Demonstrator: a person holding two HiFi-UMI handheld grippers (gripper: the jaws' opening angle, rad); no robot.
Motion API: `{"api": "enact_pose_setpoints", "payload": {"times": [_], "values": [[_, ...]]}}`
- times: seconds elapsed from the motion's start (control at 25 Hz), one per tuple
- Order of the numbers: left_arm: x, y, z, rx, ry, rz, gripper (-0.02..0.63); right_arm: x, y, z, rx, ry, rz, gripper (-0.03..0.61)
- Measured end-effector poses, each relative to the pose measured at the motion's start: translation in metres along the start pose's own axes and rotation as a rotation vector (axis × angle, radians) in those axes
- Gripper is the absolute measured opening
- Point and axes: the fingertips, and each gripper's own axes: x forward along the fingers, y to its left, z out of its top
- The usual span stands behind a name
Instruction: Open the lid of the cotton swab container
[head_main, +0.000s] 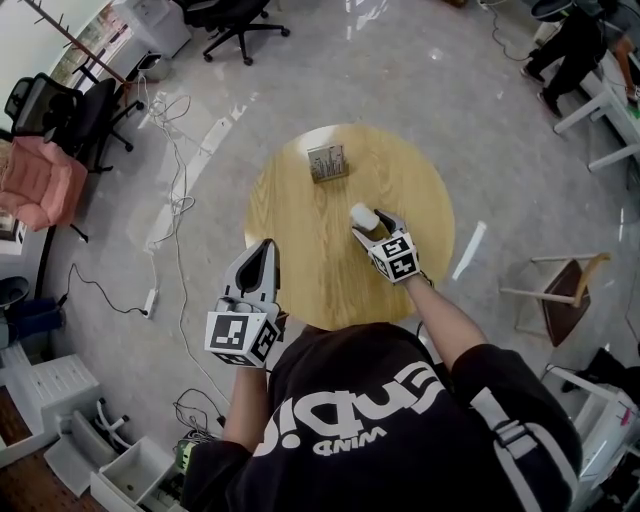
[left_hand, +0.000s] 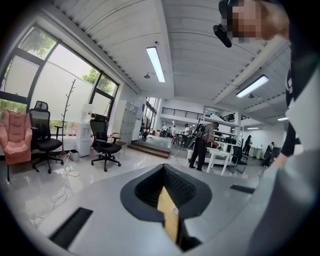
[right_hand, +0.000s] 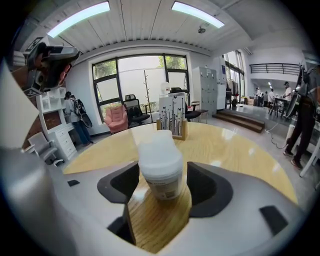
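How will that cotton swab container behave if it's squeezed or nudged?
Probably light: the cotton swab container looks like small, thin plastic. It stands upright, taller than wide, on the smooth table, so a high nudge may tip it. Its round wall might slip.

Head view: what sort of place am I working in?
Probably an open-plan office or workshop: swivel office chairs, white desks and loose cables across the polished floor around the round wooden table.

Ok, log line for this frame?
left gripper: shut, empty, beside table | right gripper: open around cotton swab container | lid: on, container upright
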Motion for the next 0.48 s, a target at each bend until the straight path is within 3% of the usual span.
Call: {"api": "enact_pose_setpoints", "payload": {"times": [0.48], "values": [[-0.0047, 0.0099, 0.0017, 0.009, 0.006, 0.025, 0.009, 0.0108, -0.0055, -0.0084, -0.005, 0.036, -0.009, 0.272]]}}
